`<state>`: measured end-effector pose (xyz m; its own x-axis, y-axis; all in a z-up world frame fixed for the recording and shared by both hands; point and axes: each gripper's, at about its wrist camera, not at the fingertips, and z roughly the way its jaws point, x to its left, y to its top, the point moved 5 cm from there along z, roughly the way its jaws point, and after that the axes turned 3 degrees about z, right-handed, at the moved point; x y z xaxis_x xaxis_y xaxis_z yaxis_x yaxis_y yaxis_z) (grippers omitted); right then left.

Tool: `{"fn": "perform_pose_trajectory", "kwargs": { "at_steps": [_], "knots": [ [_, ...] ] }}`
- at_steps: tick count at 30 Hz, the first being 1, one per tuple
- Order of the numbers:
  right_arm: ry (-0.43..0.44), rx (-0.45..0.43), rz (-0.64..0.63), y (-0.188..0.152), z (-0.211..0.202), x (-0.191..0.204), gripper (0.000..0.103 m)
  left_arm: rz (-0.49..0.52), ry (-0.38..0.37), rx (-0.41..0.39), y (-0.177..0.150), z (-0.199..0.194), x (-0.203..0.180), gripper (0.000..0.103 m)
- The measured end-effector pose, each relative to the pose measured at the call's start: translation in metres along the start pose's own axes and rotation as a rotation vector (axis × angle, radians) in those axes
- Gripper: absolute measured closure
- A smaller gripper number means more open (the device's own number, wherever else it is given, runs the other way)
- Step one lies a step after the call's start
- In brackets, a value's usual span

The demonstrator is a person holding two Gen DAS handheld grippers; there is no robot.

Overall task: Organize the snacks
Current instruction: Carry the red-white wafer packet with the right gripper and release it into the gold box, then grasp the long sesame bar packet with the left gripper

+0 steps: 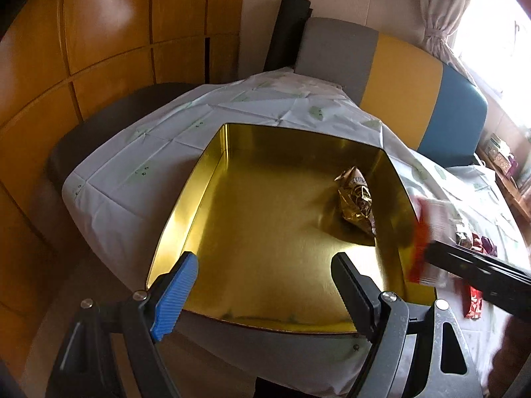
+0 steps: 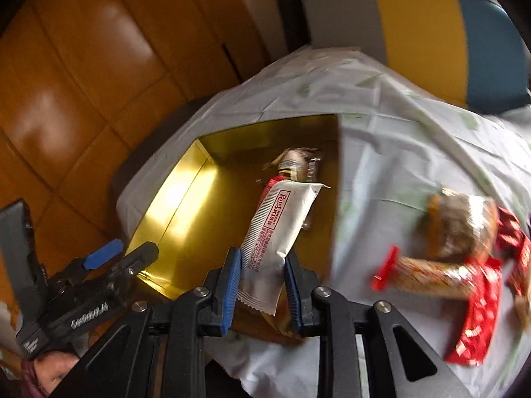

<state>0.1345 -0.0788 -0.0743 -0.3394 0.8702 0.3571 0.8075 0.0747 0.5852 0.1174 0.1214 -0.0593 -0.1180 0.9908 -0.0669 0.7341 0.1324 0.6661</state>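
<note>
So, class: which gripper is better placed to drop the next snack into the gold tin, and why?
The right gripper: its fingers already clamp the white snack packet above the gold tin. The left gripper is open and holds nothing.

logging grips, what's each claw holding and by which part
Right claw pinches the white snack packet near its lower end. Left claw is open, holding nothing.

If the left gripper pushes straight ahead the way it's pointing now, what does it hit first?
Most likely the bare gold floor of the open tin. The left gripper is open and empty, angled down into it. The gold-wrapped snack lies off to the right of that line, though depth is uncertain.
</note>
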Motion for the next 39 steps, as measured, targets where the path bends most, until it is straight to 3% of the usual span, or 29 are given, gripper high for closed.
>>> {"fn": "perform_pose_trajectory", "kwargs": {
  "at_steps": [2,8,19,30,39],
  "knots": [
    [-0.06,0.013,-0.016,-0.001,0.012,-0.001,0.077,0.006,0.002,0.006,-0.002,0.001,-0.002,0.02],
    [-0.086,0.007,0.013,-0.014,0.008,-0.014,0.076,0.034,-0.028,0.009,-0.004,0.003,-0.011,0.02],
    [-0.157,-0.134,0.17,-0.03,-0.054,-0.059,0.076,0.11,-0.055,-0.012,-0.005,-0.01,-0.041,0.02],
    [-0.289,-0.182,0.308,-0.058,-0.093,-0.129,0.076,0.205,-0.12,-0.022,-0.008,-0.022,-0.078,0.02],
    [-0.372,-0.217,0.409,-0.077,-0.119,-0.174,0.075,0.254,-0.124,-0.034,-0.006,-0.028,-0.098,0.02]
  ]
}}
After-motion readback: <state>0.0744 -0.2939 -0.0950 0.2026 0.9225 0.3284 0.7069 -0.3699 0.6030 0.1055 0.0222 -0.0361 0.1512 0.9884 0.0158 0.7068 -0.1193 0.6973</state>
